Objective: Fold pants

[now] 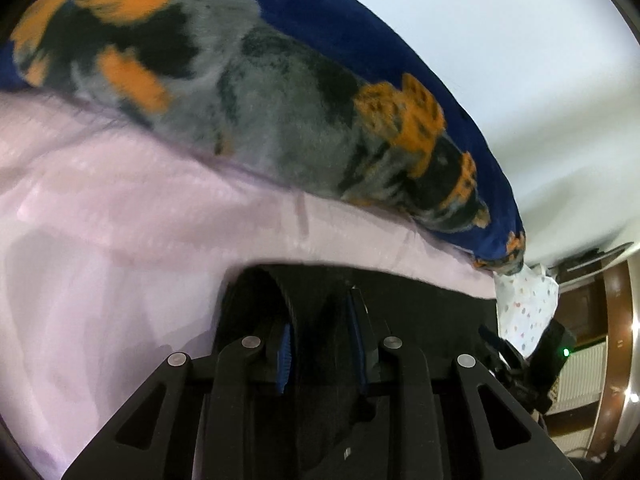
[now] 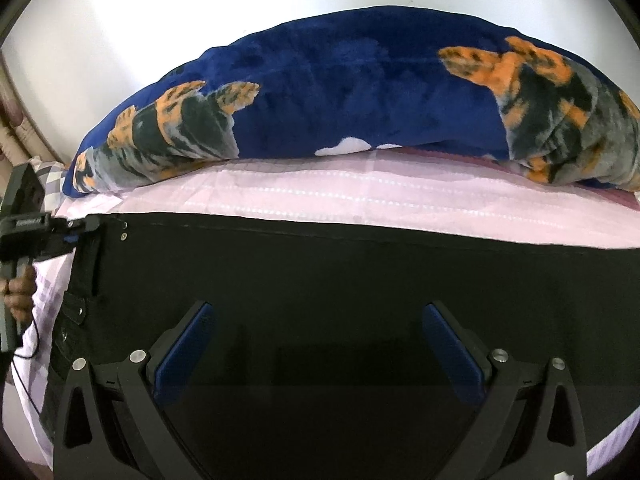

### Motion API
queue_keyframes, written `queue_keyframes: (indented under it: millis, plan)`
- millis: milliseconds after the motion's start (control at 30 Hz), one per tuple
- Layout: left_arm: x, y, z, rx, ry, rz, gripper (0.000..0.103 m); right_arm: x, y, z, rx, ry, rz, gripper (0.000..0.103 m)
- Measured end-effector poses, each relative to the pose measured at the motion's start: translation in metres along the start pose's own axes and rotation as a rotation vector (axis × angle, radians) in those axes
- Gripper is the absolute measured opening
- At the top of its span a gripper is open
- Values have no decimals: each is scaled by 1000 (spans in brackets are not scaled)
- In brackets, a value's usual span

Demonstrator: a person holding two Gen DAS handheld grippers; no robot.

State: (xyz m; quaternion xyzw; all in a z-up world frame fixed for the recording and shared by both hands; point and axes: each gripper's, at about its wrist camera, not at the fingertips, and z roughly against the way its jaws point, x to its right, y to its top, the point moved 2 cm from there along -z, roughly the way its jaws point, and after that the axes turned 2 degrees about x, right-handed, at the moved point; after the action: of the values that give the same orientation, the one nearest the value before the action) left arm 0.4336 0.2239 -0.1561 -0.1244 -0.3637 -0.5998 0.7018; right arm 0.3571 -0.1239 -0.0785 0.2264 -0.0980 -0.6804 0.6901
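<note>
The black pants (image 2: 320, 288) lie flat on a pink bedsheet (image 2: 360, 196), folded lengthwise, with the waistband and its rivets at the left. My right gripper (image 2: 316, 344) is open and empty, its blue pads spread wide just above the middle of the pants. My left gripper (image 1: 320, 344) is shut on the pants' waistband corner (image 1: 316, 300); black cloth bunches between its blue pads. The left gripper also shows in the right wrist view (image 2: 76, 232), clamped on the top left corner of the pants.
A rolled blue blanket with orange and grey tiger print (image 2: 340, 92) lies along the far side of the bed against a white wall. In the left wrist view a spotted white cloth (image 1: 524, 304), the right gripper (image 1: 532, 364) and wooden furniture are at the right.
</note>
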Motion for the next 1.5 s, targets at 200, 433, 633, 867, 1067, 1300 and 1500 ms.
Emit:
queue_keyframes:
  millis: [200, 433, 633, 867, 1067, 1300, 1500]
  plan:
    - [-5, -1, -3, 40, 1, 38, 12, -5, 15, -5, -12, 77, 104, 103]
    - [42, -20, 42, 206, -66, -105, 9, -12, 50, -13, -46, 185, 380, 103]
    - [79, -44, 72, 275, -124, -232, 8, -15, 78, -26, -130, 305, 552, 93]
    - [88, -52, 87, 293, -157, -240, 8, -8, 90, -56, -316, 479, 627, 83]
    - [82, -51, 94, 286, -139, -226, 8, 13, 80, -71, -418, 460, 666, 62]
    - [79, -49, 90, 270, -67, -236, 8, 31, 71, -42, -338, 361, 609, 12]
    - [93, -68, 114, 274, -56, -277, 8, 20, 50, 38, -145, 232, 592, 10]
